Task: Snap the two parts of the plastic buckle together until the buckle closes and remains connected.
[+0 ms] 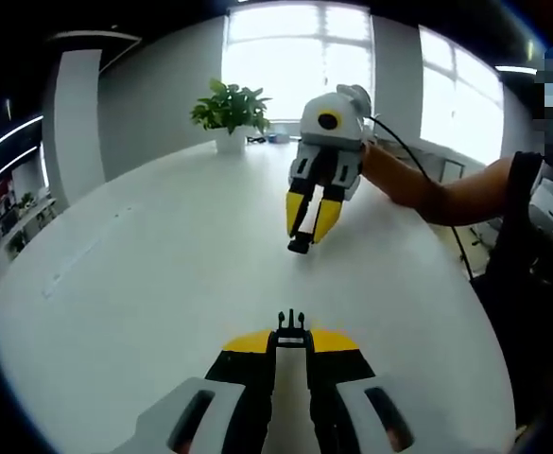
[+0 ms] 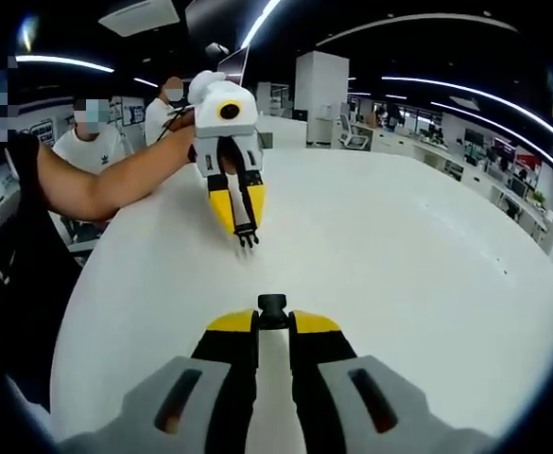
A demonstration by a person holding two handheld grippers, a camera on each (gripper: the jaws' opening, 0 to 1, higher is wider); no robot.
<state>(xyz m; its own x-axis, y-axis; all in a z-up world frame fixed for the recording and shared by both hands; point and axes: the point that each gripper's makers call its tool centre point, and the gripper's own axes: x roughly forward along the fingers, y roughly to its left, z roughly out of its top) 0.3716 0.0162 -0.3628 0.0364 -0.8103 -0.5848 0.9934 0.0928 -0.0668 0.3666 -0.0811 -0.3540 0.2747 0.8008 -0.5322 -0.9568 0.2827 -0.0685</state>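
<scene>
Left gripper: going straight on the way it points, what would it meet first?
Probably the black socket buckle half held in the right gripper, facing the pronged black buckle half in the left gripper; depth unclear.

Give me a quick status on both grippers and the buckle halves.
Left gripper shut on pronged buckle half. Right gripper shut on socket buckle half. Halves apart, facing each other above white table. Nothing between them.

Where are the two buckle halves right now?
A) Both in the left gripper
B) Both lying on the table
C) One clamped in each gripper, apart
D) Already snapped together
C: the left gripper pinches the pronged half, the right gripper the socket half, with bare white table between them.
</scene>
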